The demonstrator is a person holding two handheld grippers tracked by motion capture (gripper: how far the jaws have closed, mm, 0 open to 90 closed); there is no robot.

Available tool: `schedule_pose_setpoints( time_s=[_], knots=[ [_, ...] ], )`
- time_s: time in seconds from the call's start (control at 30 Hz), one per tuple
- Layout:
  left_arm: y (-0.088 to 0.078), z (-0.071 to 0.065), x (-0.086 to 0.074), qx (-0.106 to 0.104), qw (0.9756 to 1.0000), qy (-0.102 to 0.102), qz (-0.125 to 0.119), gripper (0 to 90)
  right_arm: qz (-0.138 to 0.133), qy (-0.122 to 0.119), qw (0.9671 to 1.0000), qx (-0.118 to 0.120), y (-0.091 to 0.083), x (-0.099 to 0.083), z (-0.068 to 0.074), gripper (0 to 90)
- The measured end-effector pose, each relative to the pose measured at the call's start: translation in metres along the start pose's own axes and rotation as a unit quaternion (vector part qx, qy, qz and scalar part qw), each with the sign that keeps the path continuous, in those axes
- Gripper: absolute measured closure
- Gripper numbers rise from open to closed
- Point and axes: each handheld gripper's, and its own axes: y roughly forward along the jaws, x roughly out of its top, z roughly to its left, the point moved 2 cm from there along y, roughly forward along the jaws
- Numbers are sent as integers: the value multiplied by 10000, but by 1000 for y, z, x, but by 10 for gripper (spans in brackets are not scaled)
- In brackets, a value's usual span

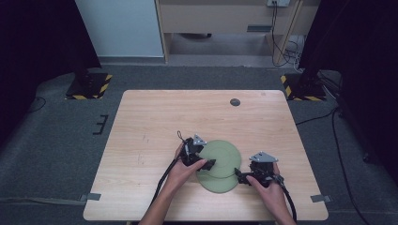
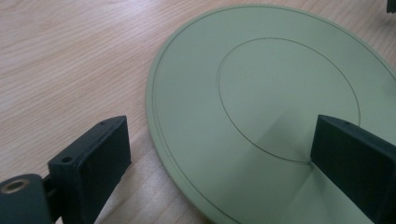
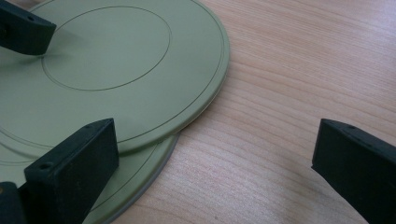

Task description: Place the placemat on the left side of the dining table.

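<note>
Two green plates lie overlapped near the table's front edge, the top plate offset over the lower plate, with the left gripper and right gripper both spread wide astride their rims.

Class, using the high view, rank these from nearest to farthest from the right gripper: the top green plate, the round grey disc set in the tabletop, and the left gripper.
Measured from the right gripper:
1. Top green plate, just to its left, overlapping a lower plate.
2. Left gripper, across the plate, resting over its left part.
3. Round grey disc, near the table's far edge.
</note>
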Motion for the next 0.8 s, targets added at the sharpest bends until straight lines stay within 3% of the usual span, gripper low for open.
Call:
schedule_pose_setpoints(
  time_s=[0.2,0.37,0.67,0.8],
  knots=[
    [4,1,-1,-153,9996,-230,30,32,-3,-5,10000,-8,0,0,0,8],
    [4,2,-1,-171,9995,-265,12,35,-14,8,10000,-38,0,0,1,8],
    [4,0,-1,-190,9996,-199,-22,52,-45,-22,9999,-122,0,0,1,16],
    [-2,-5,-4,-42,10000,-43,18,54,-52,-8,9999,-101,-1,0,3,44]
  ],
)
